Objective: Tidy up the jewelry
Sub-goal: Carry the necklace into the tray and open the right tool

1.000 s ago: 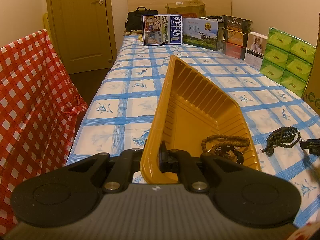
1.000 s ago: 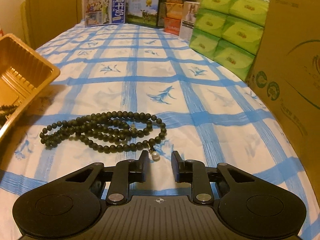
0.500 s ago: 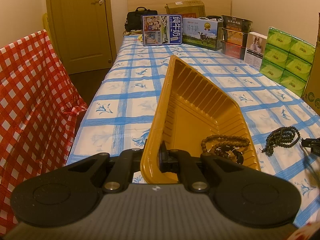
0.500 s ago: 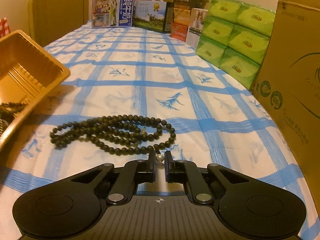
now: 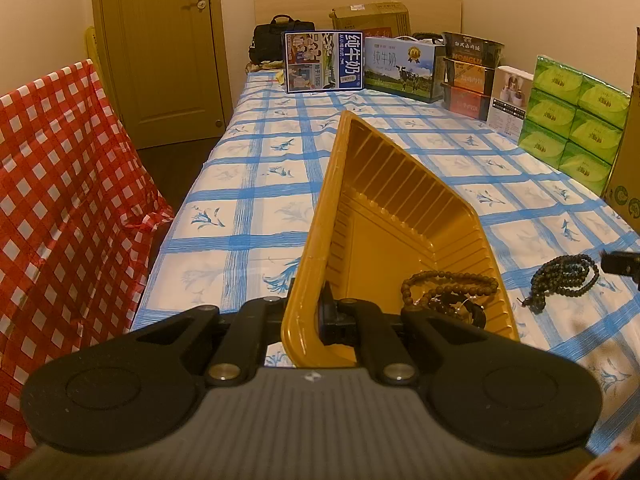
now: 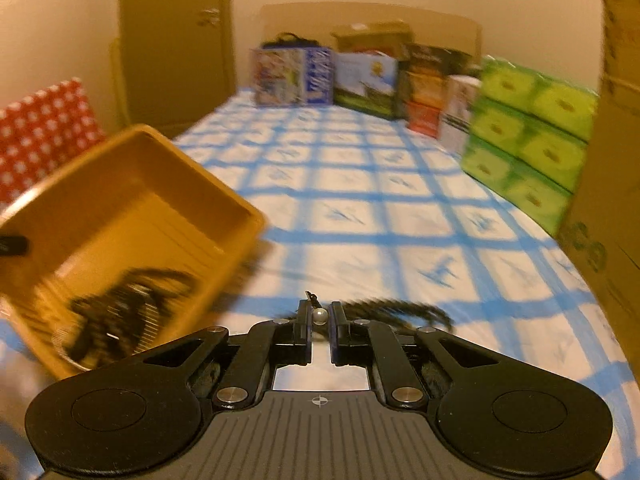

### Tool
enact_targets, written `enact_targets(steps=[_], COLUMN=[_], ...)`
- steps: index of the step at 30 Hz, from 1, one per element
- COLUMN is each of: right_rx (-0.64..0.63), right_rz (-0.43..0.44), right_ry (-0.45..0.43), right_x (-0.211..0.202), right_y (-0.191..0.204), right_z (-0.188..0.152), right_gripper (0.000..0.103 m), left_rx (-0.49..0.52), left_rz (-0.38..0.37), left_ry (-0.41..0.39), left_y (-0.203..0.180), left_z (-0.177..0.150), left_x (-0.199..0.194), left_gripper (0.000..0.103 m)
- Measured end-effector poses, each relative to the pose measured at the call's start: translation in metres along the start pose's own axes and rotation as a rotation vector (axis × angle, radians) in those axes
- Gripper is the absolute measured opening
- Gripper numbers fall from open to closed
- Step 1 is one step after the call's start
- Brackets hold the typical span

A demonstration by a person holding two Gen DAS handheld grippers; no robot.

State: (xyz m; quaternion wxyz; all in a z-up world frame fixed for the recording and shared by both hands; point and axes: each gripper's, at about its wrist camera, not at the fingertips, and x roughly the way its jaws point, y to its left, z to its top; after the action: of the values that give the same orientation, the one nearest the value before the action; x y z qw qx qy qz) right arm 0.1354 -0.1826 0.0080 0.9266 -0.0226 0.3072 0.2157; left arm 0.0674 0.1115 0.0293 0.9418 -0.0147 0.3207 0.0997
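My left gripper (image 5: 316,314) is shut on the near wall of the yellow tray (image 5: 400,184) and holds it tilted over the blue-checked tablecloth. A brown bead bracelet (image 5: 448,282) lies in the tray's near corner. To the right of the tray is the dark bead string (image 5: 564,280), with my right gripper's tip (image 5: 620,264) at its far end. In the blurred right wrist view my right gripper (image 6: 319,316) is shut on the string's white pearl (image 6: 319,315). The dark beads (image 6: 400,308) trail off to the right. The tray (image 6: 132,184) stands to its left.
Milk cartons and boxes (image 5: 360,60) line the table's far end. Green tissue packs (image 5: 572,116) and a cardboard box (image 6: 612,160) run along the right side. A red checked cloth (image 5: 60,200) hangs left of the table, with a door (image 5: 168,52) behind it.
My right gripper has shut on the pearl, then risen and swung left, so the tray now fills more of its view. The left gripper and tray have not moved.
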Motion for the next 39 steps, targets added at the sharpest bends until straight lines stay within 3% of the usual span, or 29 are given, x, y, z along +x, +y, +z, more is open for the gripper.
enact_targets(steps=[14,39], right_rx=[-0.127,-0.135], right_rz=[0.205,0.308], right_ry=[-0.024,0.037], right_x=[0.015,0.053], right_y=[0.085,0.124], right_z=[0.025,0.025], right_gripper=[0.008,0.008], left_rx=[-0.002,-0.003], left_rz=[-0.002,-0.003], left_ry=[0.0,0.002], left_y=[-0.002,-0.003], left_z=[0.002,0.002], left_x=[0.0,-0.001], left_gripper=[0.006,0.006])
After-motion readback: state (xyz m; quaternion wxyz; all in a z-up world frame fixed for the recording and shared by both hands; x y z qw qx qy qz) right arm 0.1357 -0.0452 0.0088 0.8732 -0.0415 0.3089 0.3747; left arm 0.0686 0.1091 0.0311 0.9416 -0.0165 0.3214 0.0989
